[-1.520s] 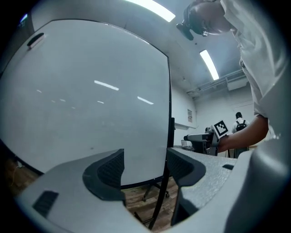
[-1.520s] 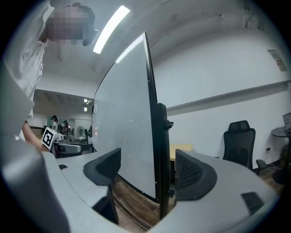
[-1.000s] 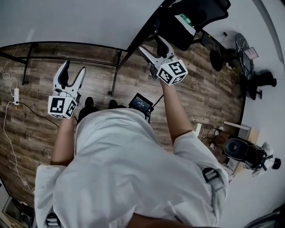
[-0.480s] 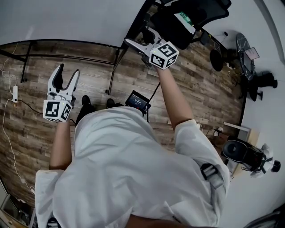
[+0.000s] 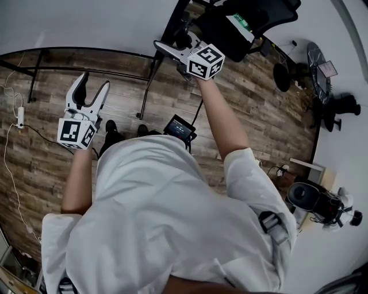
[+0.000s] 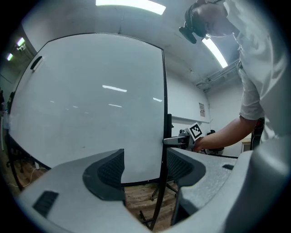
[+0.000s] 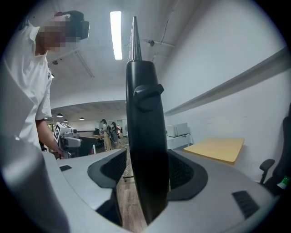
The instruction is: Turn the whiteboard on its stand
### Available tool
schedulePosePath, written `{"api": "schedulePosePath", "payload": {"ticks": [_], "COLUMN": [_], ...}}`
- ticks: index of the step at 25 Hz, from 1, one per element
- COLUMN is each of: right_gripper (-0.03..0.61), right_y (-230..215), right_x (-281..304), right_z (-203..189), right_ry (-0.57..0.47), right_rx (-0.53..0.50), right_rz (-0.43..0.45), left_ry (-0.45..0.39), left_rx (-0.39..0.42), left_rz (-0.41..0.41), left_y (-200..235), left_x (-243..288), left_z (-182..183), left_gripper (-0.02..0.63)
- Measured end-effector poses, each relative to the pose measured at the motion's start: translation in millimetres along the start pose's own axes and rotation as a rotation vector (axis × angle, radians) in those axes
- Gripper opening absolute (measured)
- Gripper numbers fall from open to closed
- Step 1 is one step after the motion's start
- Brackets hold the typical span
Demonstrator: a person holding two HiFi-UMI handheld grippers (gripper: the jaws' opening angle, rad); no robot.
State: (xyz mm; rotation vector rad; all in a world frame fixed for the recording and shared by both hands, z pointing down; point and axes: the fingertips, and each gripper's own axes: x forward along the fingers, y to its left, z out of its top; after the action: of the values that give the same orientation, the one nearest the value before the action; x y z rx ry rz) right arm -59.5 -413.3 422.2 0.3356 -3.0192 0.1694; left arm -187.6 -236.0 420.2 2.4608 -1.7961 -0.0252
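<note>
Currently your right gripper [image 5: 167, 50] is clamped on the black side edge [image 7: 145, 136] of the whiteboard [image 6: 91, 100]. The board stands upright on its stand [image 6: 157, 200] just ahead of you, and your left gripper [image 5: 95, 84] hangs wide open and empty, facing the board's white face. If you push from that thin edge alone, the pads may slide off, or the whole stand may creep across the wooden floor [image 5: 253, 115] instead of the board turning.

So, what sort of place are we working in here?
Probably an open-plan office or lab: a freestanding whiteboard, a black office chair and ceiling strip lights.
</note>
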Motion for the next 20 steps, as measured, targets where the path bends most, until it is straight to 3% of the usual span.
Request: {"api": "schedulePosePath", "payload": {"ticks": [5, 20], "right_gripper": [0.187, 0.174], "right_y": [-10, -10], "right_x": [-4, -9], "right_z": [0, -2], "right_ry": [0.0, 0.018], "right_rx": [-0.026, -0.067], "right_rz": [-0.034, 0.008], "left_ry": [-0.015, -0.015], "left_rx": [0.014, 0.016], "left_rz": [-0.026, -0.052], "left_y": [-19, -39], "left_x": [15, 29], "left_z": [9, 9], "left_gripper": [0.276, 0.275]}}
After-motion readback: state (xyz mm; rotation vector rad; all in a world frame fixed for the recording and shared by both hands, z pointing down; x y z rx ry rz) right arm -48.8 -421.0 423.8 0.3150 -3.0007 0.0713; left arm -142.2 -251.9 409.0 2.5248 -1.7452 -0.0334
